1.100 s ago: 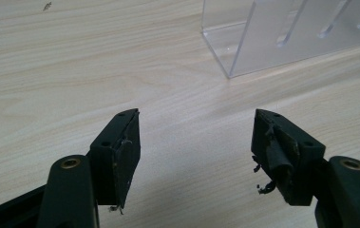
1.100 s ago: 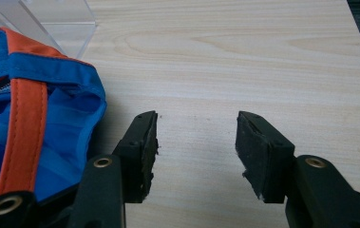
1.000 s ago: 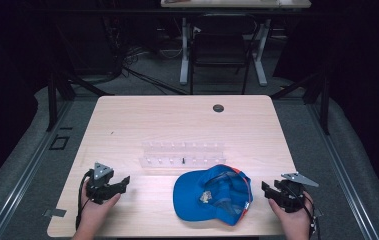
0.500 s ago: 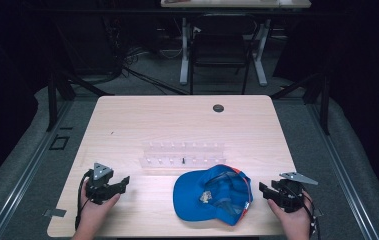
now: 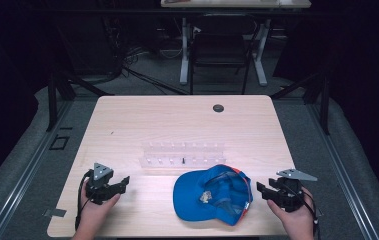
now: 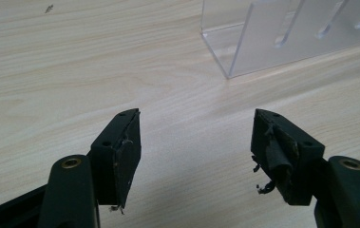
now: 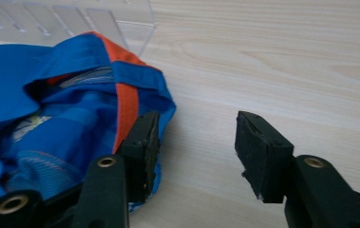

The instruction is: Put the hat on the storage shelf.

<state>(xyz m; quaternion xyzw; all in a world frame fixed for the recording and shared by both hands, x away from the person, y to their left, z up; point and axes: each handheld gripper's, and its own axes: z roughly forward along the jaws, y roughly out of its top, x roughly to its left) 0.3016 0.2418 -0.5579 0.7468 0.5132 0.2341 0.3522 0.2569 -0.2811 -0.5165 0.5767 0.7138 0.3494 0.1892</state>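
- Down at the lower left of the high view, your left gripper [image 5: 119, 183] sat low on the table [image 5: 177, 120], jaws spread wide with nothing between them.
- Your right gripper [image 5: 263, 190] at lower right was also wide apart and held nothing, just beside the blue cap [image 5: 212, 195].
- Lower centre, the cap lay upturned in front of a clear acrylic rack [image 5: 182, 154].
- Beyond the pale wood lay dark floor and desk legs [image 5: 184, 50].

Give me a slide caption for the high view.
Two hand-held grippers, left and right, flank a blue cap before a clear rack.
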